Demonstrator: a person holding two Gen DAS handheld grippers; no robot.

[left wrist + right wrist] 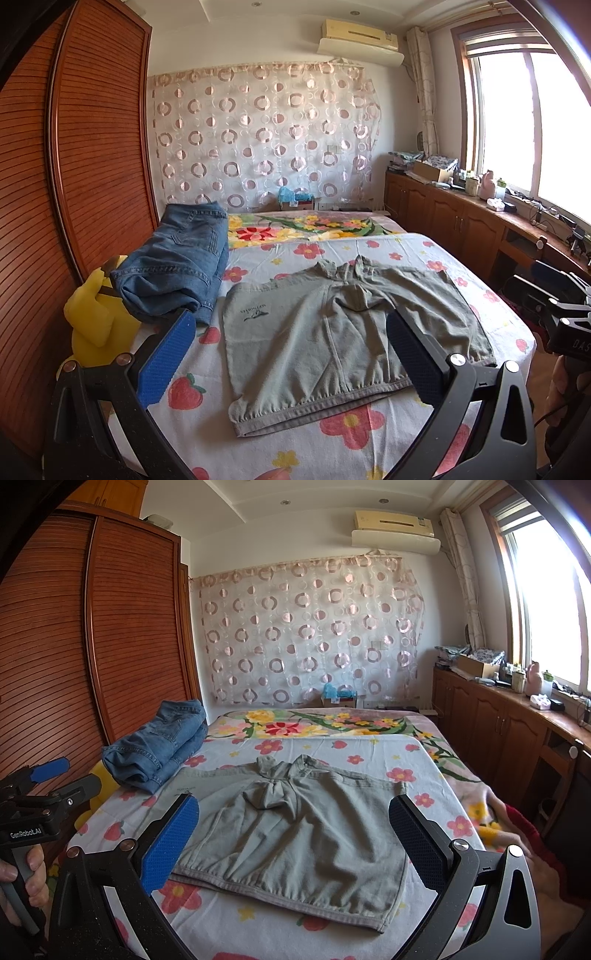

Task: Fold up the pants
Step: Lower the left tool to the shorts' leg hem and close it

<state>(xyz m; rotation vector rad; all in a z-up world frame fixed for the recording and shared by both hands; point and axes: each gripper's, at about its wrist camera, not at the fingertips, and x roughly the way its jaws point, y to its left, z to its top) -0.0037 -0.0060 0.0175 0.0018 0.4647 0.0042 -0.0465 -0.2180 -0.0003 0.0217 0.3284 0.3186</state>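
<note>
Grey-green pants (332, 332) lie flat on the flowered bed sheet (258, 435), folded short, hem edge toward me and waistband bunched at the far side. The right wrist view shows the same pants (295, 842) in the middle of the bed. My left gripper (291, 354) hovers above the near part of the pants, open, its blue pads wide apart with nothing between them. My right gripper (295, 838) is also open and empty over the pants. At the left of the right wrist view, the left gripper (66, 775) is held by a hand (33, 878).
Folded blue jeans (173, 273) sit at the bed's left edge on a yellow plush toy (96, 325). A brown louvred wardrobe (74, 166) runs along the left. Wooden cabinets (461, 214) with clutter stand under the window at the right. A floral blanket (332, 723) covers the far bed.
</note>
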